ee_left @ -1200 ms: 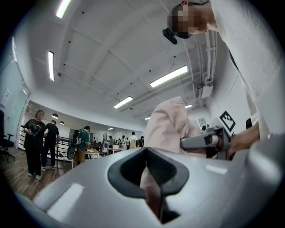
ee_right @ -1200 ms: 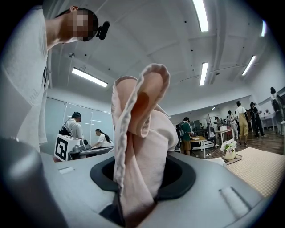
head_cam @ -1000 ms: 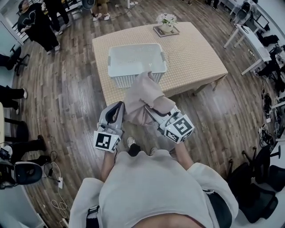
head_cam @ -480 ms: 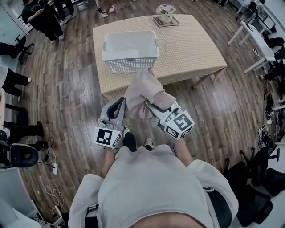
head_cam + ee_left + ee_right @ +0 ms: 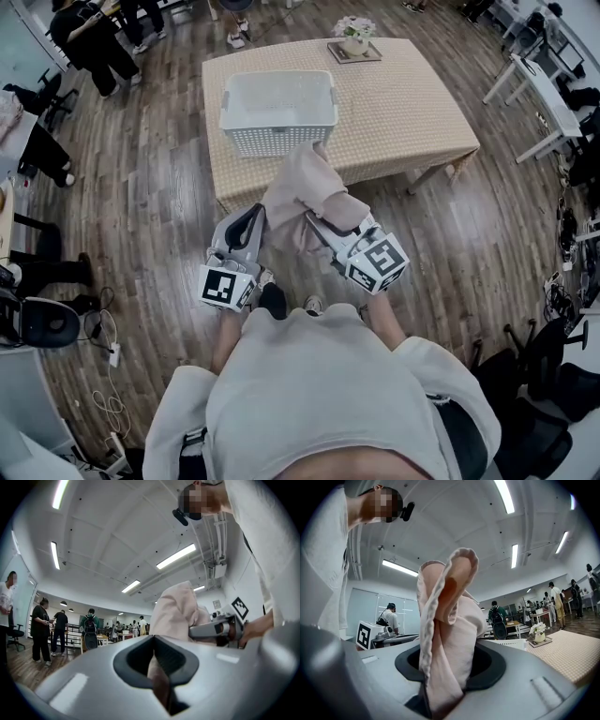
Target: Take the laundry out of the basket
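Item: pale pink soft cloth garment (image 5: 302,187), lifted clear of the white perforated plastic basket (image 5: 278,112), on its near side. Hold: right gripper (image 5: 440,686) clamped on a thick bunch; left gripper (image 5: 158,679) apparently pinching a thin fold. Handling: likely light, limp, draping; take bunched folds.

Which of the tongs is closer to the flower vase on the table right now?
Right. The flower vase stands at the table's far edge, roughly straight ahead of the right tongs; the left tongs are farther over to the left.
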{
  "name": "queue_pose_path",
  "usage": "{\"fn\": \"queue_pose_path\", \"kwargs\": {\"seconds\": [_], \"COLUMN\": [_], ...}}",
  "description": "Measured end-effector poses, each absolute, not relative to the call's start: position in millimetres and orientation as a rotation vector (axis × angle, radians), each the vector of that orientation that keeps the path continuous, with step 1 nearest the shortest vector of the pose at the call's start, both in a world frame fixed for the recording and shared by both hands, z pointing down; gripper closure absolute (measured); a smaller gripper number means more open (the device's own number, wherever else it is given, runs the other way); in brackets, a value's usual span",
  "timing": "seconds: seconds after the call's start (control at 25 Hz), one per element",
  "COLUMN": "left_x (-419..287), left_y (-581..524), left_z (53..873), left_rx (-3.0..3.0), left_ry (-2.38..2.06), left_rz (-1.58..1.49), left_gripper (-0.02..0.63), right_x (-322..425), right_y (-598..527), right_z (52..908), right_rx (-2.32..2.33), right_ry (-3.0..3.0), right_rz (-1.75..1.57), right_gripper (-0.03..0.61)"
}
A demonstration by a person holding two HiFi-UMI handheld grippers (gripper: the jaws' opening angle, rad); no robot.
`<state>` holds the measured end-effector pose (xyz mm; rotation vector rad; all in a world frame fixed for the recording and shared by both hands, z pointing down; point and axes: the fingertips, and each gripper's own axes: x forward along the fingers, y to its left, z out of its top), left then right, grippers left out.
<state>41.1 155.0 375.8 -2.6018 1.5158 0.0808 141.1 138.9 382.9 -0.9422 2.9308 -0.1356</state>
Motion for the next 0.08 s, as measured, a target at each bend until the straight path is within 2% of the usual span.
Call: {"fn": "queue_pose_path", "kwargs": {"seconds": [0.08], "left_x": [40.2], "left_y": [155.1], "left_z": [377.0], "left_rx": [-2.603], "left_ry": [1.52], "left_rz": [0.085], "left_gripper": [0.603], "right_x": [140.3], "right_y": [139.1], "right_z": [383.7], "right_rx": [-0.94], "right_ry": [2.933], "right_rz": [-0.136], "right_gripper": [0.397]}}
